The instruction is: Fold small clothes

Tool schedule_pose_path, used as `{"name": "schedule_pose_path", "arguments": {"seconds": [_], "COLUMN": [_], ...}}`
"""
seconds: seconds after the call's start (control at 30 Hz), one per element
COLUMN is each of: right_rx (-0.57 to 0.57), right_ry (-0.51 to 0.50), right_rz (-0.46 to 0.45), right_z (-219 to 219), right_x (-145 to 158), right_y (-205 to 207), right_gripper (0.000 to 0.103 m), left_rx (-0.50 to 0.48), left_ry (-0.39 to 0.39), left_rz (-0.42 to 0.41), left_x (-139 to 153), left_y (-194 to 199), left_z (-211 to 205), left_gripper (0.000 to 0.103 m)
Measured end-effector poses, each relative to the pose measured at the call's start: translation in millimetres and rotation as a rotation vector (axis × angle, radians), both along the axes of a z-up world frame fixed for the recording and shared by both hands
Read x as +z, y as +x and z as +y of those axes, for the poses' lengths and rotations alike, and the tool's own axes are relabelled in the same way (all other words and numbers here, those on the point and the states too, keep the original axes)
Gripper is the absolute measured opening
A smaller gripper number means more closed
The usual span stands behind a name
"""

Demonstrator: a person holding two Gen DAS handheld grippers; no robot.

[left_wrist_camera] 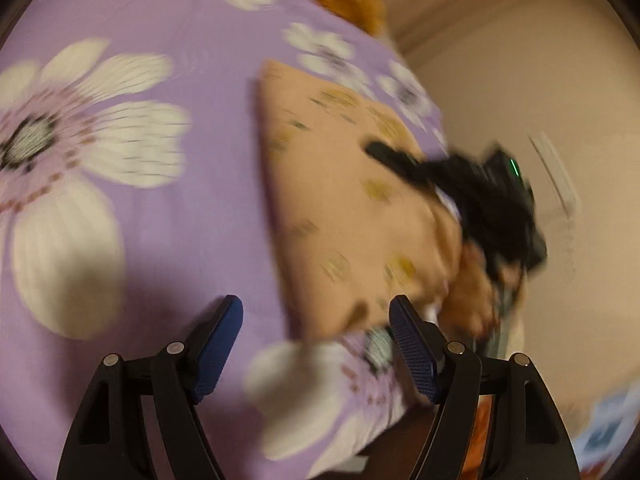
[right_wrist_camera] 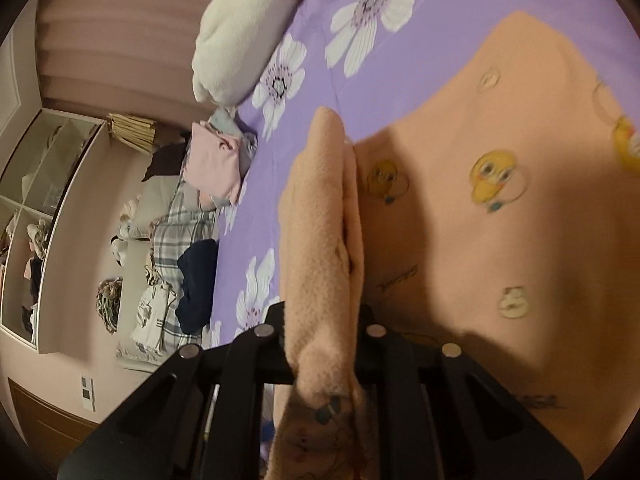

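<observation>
1. A peach fleece garment [right_wrist_camera: 500,208], printed with yellow ducklings, is spread on a purple bedsheet [right_wrist_camera: 312,8] patterned with large white flowers.
2. In the right wrist view, a bunched fold of the garment's edge is seen standing up between the fingers of the right gripper [right_wrist_camera: 320,344]; the jaws are closed on this fold, and the pads are hidden by the cloth.
3. The rest of the garment is seen lying flat to the right of the gripped fold, with a shadow cast across it.
4. In the left wrist view, which is blurred, the left gripper [left_wrist_camera: 316,312] is held above the bedsheet [left_wrist_camera: 192,216] with its jaws wide apart; nothing is held between the blue pads [left_wrist_camera: 218,354].
5. The garment [left_wrist_camera: 344,200] is seen ahead and to the right of the left gripper, its near corner lying close to the right-hand pad.
6. The right gripper [left_wrist_camera: 480,196] is seen as a black shape over the garment's far right edge, with the person's hand [left_wrist_camera: 476,292] beneath it.
7. A white plush pillow [right_wrist_camera: 244,36] is seen at the top of the bed.
8. A pile of other clothes [right_wrist_camera: 216,164] is seen at the bed's edge, a pink piece uppermost.
9. A white shelf unit [right_wrist_camera: 48,216] is seen against the wall.
</observation>
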State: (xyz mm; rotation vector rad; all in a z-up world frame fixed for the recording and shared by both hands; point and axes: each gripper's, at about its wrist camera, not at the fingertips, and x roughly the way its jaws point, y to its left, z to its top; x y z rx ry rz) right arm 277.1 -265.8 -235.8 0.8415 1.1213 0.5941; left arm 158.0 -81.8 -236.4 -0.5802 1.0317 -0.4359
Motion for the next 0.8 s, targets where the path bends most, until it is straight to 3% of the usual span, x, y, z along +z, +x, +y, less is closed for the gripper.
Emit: {"name": "schedule_pose_path", "arguments": {"seconds": [0.13,0.17,0.2,0.3,0.37,0.6,0.7,0.8], "right_rx": [-0.042,-0.054,-0.071,-0.107,-0.130,-0.178,-0.168,-0.149], "right_ry": [0.024,0.036,0.050,0.043,0.032,-0.081,-0.135,-0.191], "right_rz": [-0.035,-0.031,-0.031,-0.039,-0.054,-0.006,0.026,-0.008], "right_z": [-23,-31,-38,-61,-73,-100,-100,-99], "right_x": [12,12,13,15,19,8,1,4], "right_y": [-6,-6,-7,-11,-13,-13,-11,-13], "right_gripper": [0.015,0.015,0.015,0.015,0.015,0.015,0.015,0.015], "left_rx": [-0.102,-0.096,-0.069,-0.023,-0.004,0.060,0.044,0.033], "left_ry": [0.091,0.158,0.287,0.388,0.413,0.353,0.407,0.456], "left_rz": [-0.048,-0.054,-0.033,-0.037,-0.039,-0.034,-0.050,-0.064], "left_x": [4,1,-5,-16,-13,-17,-16,-16], "left_y": [-7,-6,-1,10,11,14,12,12], "left_z": [-42,-52,-64,-76,-80,-64,-70,-78], "left_gripper": [0.074,0.074,0.074,0.074,0.074,0.068,0.066,0.066]}}
